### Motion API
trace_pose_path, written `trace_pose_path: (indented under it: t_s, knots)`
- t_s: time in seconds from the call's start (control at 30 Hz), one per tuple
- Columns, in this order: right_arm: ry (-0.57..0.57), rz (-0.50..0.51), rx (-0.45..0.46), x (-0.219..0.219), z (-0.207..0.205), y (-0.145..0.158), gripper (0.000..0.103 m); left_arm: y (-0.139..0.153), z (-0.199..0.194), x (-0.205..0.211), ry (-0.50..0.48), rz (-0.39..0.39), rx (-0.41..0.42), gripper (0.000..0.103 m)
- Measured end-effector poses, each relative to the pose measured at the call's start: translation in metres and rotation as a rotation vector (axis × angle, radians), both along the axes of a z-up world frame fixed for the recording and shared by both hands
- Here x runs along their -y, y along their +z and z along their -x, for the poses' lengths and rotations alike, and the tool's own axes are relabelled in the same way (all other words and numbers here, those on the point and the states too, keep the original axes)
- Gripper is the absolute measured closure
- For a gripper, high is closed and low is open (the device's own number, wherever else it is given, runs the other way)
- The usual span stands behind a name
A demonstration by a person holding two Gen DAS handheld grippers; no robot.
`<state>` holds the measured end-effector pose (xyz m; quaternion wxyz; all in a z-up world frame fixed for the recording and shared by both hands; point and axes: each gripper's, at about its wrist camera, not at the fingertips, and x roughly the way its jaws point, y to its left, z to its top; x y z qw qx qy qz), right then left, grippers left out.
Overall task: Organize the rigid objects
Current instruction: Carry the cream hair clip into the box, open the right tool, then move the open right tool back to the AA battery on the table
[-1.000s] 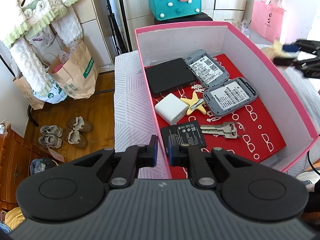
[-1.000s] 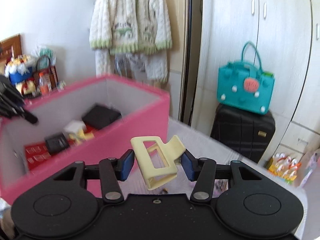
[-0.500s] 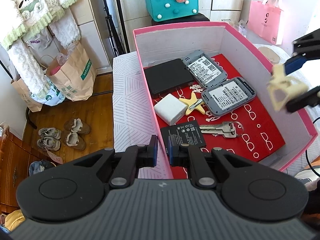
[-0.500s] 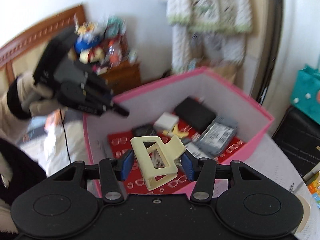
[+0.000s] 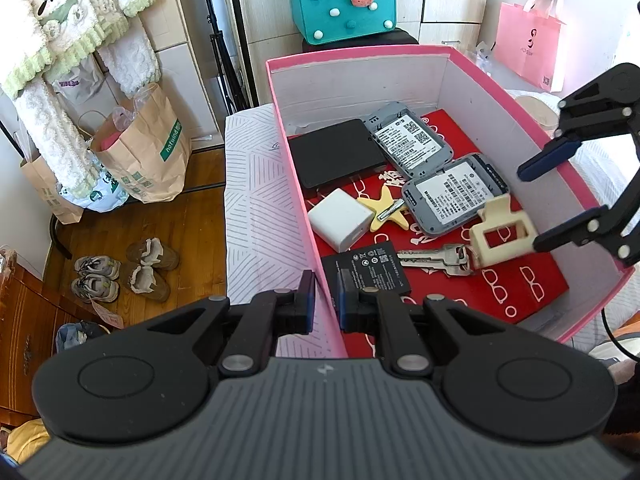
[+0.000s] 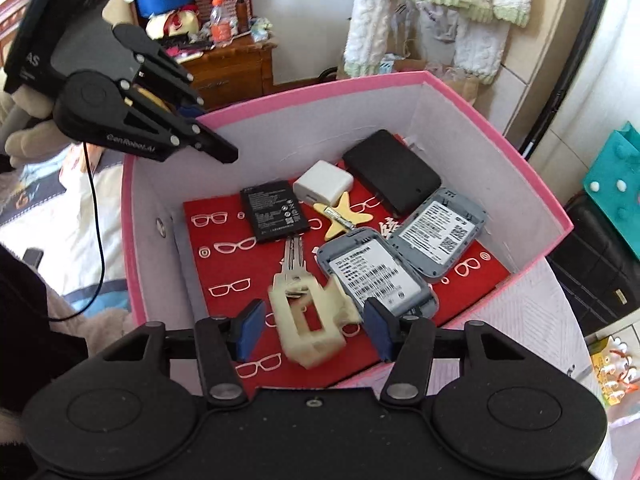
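Observation:
A cream hair claw clip (image 6: pixel 310 326) (image 5: pixel 502 236) is blurred, loose between my right gripper's (image 6: pixel 314 330) open fingers, over the keys (image 6: pixel 294 266) in the pink box (image 6: pixel 304 88). In the left wrist view the right gripper (image 5: pixel 532 208) stands open over the box's right side. My left gripper (image 5: pixel 323 306) is shut on the pink box's near wall (image 5: pixel 308 216). Inside lie two grey devices (image 5: pixel 454 194), a black case (image 5: pixel 336 152), a white charger (image 5: pixel 340 220), a star clip (image 5: pixel 386 210) and a black battery (image 5: pixel 368 270).
The box sits on a white patterned cover (image 5: pixel 252 200). A wooden floor with shoes (image 5: pixel 124 272) and paper bags (image 5: pixel 140 148) lies left. A teal bag (image 5: pixel 344 0) and pink bag (image 5: pixel 530 44) stand behind. A wooden nightstand (image 6: pixel 232 68) is beyond the box.
My right gripper moved over the box and down, then opened. The claw clip left its fingers and is dropping onto the keys. The left gripper stayed put.

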<state>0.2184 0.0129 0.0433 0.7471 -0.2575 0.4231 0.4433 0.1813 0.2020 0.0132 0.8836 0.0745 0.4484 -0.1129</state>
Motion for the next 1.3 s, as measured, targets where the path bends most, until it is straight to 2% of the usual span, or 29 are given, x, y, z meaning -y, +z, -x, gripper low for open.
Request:
trace_pose_path:
  t_s: [0.17, 0.37, 0.5, 0.67, 0.8, 1.0, 1.13, 1.2, 1.3]
  knots:
    - [-0.083, -0.12, 0.048, 0.03, 0.012, 0.02, 0.043, 0.001, 0.0, 0.0, 0.004, 0.003, 0.002, 0.093]
    - [-0.269, -0.298, 0.11, 0.094, 0.025, 0.036, 0.042, 0.001, 0.002, 0.0, 0.01, 0.004, 0.008, 0.093]
    - [-0.394, -0.335, 0.127, 0.136, 0.028, 0.033, 0.04, 0.001, 0.003, 0.003, -0.003, -0.027, 0.017, 0.093]
    - [-0.52, -0.347, 0.165, 0.172, 0.036, 0.019, 0.03, 0.001, 0.004, 0.005, -0.006, -0.053, 0.029, 0.094]
    - [-0.582, -0.32, 0.219, 0.183, 0.042, -0.009, 0.028, 0.0, 0.007, 0.01, -0.016, -0.085, 0.047, 0.094]
    - [-0.645, -0.359, 0.313, 0.19, 0.047, -0.054, 0.028, 0.003, 0.006, 0.011, -0.021, -0.106, 0.035, 0.095]
    - [-0.636, -0.3, 0.287, 0.184, 0.04, -0.073, 0.029, 0.006, 0.007, 0.011, -0.036, -0.111, 0.025, 0.095]
    - [-0.644, -0.289, 0.224, 0.182, 0.032, -0.08, 0.032, 0.007, 0.006, 0.01, -0.038, -0.106, 0.018, 0.095]
    - [-0.692, -0.311, 0.124, 0.181, 0.019, -0.089, 0.043, 0.008, 0.004, 0.008, -0.044, -0.097, 0.006, 0.094]
